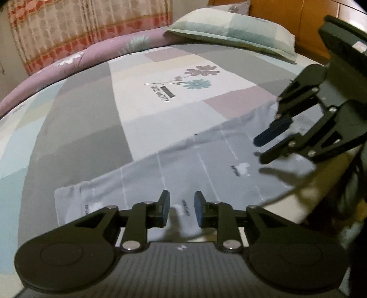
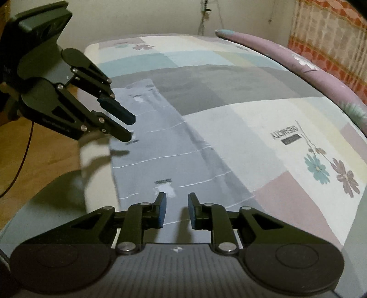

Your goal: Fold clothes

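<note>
A light grey garment [image 1: 183, 169] with thin white lines and small white prints lies flat in a long strip along the near edge of the bed; it also shows in the right wrist view [image 2: 165, 146]. My left gripper [image 1: 181, 212] is open and empty, just above the garment's near edge. In the right wrist view it [image 2: 131, 128] hovers over the strip's left side. My right gripper [image 2: 176, 211] is open and empty above the garment's near end. In the left wrist view it [image 1: 259, 149] hangs over the strip's right part.
The bed [image 1: 80, 128] has a patchwork sheet with flower prints. A pillow [image 1: 234, 29] lies at its head beside a wooden headboard [image 1: 286, 13]. A purple quilt [image 2: 309, 66] lines the far side below a curtain [image 1: 68, 29]. Wooden floor [image 2: 34, 149] lies beside the bed.
</note>
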